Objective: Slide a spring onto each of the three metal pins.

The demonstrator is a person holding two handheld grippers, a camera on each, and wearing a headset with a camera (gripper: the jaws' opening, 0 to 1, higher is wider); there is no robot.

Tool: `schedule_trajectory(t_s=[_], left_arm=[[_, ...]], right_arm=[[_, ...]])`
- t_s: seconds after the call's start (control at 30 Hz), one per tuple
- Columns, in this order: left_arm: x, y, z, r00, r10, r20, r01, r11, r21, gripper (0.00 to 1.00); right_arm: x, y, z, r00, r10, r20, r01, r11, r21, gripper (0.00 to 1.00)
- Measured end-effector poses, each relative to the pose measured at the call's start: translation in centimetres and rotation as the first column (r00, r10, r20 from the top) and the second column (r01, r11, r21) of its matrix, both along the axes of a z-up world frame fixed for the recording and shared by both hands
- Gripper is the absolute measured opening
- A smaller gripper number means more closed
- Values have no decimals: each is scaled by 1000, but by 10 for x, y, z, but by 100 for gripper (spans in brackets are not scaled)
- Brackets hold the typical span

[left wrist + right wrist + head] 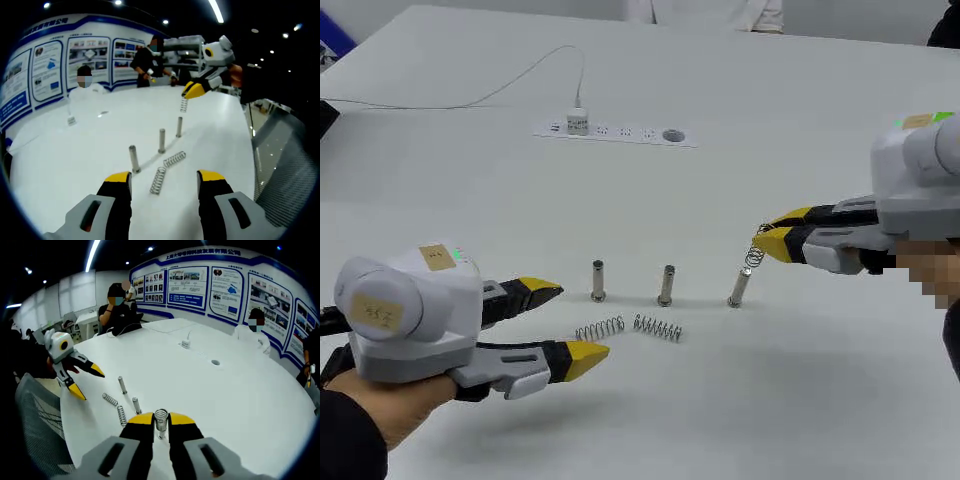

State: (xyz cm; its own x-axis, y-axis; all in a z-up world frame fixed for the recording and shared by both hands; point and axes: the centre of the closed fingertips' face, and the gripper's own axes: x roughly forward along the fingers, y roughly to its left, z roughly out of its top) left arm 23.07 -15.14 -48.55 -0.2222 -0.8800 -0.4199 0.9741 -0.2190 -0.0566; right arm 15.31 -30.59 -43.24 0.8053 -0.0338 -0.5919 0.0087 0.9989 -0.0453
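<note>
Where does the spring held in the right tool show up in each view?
Head view: held spring right of centre, at the right tool tips, atop the rightmost pin.
Left gripper view: upper middle, under the right tool's yellow tips.
Right gripper view: bottom centre, between its own tips.
Shared landmark: the two loose springs on the table.

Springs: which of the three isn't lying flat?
The spring pinched in the right gripper, over the rightmost pin; the other two springs lie flat on the table.
</note>
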Motion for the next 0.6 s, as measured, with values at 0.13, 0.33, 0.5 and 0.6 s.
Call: schedule_trajectory(t_s=[0.13,0.33,0.5,0.6], left_arm=[[-1,1,-1,1000,1,-2,-1,1000,2,53],[-1,1,0,1000,2,-2,-2,1000,2,53],[-3,2,0,1000,0,-2,0,1000,6,53],[-3,2,-1,1000,-1,-3,1,1000,8,53]], right_arm=[[2,1,-4,1000,-1,-4,1,1000,11,12],[2,-2,-11,1000,-9,-18,9,1000,10,12],[2,-2,-17,1000,-12,-26,13,1000,23,12],[2,-1,-20,999,-14,-29,15,999,28,12]])
